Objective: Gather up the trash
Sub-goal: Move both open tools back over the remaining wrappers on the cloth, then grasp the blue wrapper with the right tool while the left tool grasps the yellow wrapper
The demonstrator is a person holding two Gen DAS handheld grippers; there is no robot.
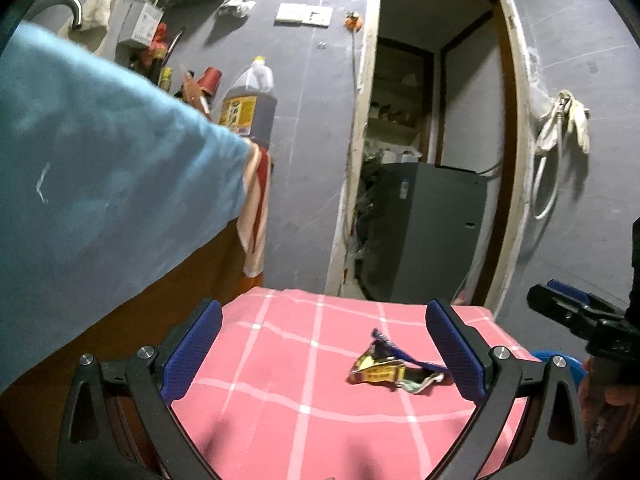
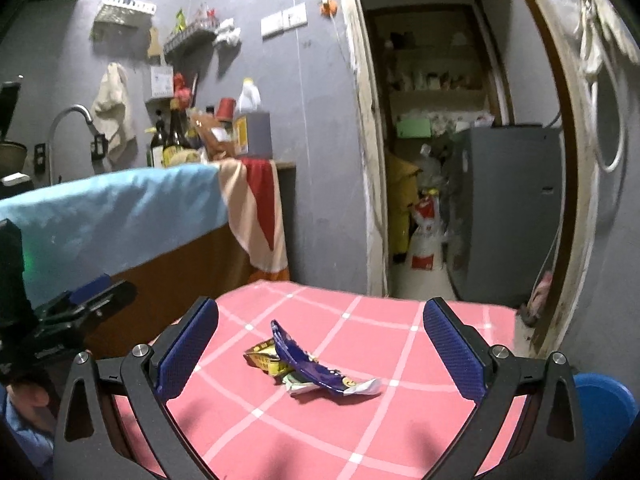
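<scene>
A: Where is the trash?

B: A small heap of crumpled snack wrappers (image 2: 308, 372) lies on the table (image 2: 400, 432), which has a pink checked cloth. The heap is on the far half of the table, well apart from all edges. On top is a dark blue wrapper (image 2: 298, 356), and under it a yellow one (image 2: 262, 358). In the left wrist view the same heap (image 1: 394, 370) lies toward the right edge of the table (image 1: 280, 420).

A: And the tongs, how are they?

B: The right tongs (image 2: 320, 348) are wide open and hold nothing. They hang above the near part of the table, and the wrappers show between the two blue pads (image 2: 188, 344), not touching them. The left tongs (image 1: 324, 344) are also wide open and empty. The wrappers sit just beside the right pad (image 1: 452, 344) in that view, but I cannot tell if they touch.

A: What else is around?

B: Left of the table stands a counter under a light blue cloth (image 2: 112, 208), with a striped towel (image 2: 256, 216) hanging at its corner. Sauce bottles (image 2: 172, 136) and a big oil jug (image 1: 250, 104) stand behind. Past the far edge of the table is an open doorway (image 2: 460, 140) with a grey cabinet (image 2: 504, 208) inside. A blue bin (image 2: 604, 412) shows by the right edge of the table.
</scene>
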